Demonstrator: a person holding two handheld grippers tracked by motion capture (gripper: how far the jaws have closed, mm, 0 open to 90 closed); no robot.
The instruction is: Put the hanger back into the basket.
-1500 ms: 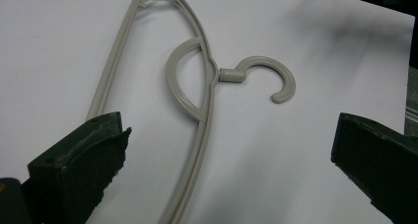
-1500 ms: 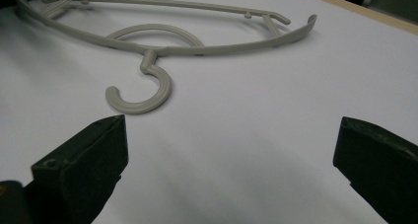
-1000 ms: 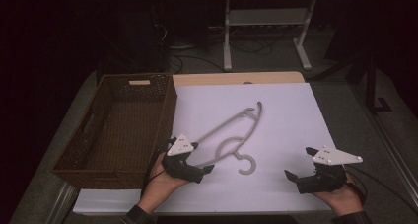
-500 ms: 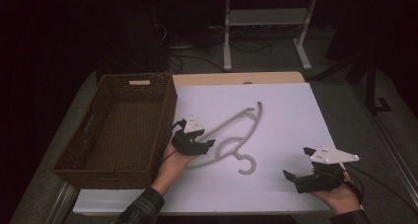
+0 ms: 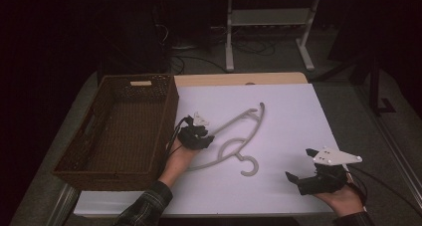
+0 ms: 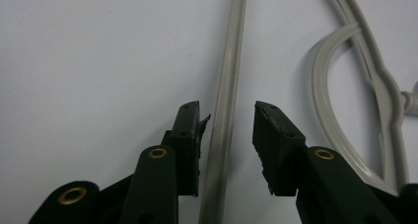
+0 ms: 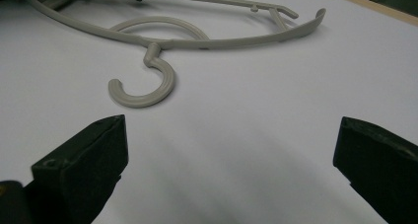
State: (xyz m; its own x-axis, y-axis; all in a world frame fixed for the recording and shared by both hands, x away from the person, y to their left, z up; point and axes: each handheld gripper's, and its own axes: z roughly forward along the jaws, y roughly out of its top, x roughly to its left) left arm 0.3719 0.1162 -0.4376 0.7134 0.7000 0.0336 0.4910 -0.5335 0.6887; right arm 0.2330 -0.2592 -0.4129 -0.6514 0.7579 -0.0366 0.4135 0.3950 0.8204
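1. Left tool (image 5: pixel 206 139): set over one arm of the grey plastic hanger (image 5: pixel 238 132), left of the tabletop's (image 5: pixel 298 116) middle. In the left gripper view its jaws have just been closing, with the thin straight bar (image 6: pixel 224 100) between them. One pad (image 6: pixel 190 135) lies at the bar's side, the other stands a little off, so the bar is bracketed and not yet clamped.
2. Right tool (image 5: pixel 293 178): rests near the tabletop's near right corner, jaws wide apart, nothing between them, well apart from the hanger.
3. Hanger: lies flat on the white sheet, hook (image 7: pixel 143 88) toward the near edge, the long arms running toward the far edge.
4. Handling, as judged: light, fairly stiff, smooth moulded plastic. A grip on one arm, off the middle, will probably let the far end droop or swing. The slim bar may slip or roll between the pads. A hold nearer the neck would balance better.
5. Open room: the wicker basket (image 5: pixel 119 129) stands just beside the left tool along the left edge, its rim higher than the sheet. The far and right parts of the tabletop lie bare.
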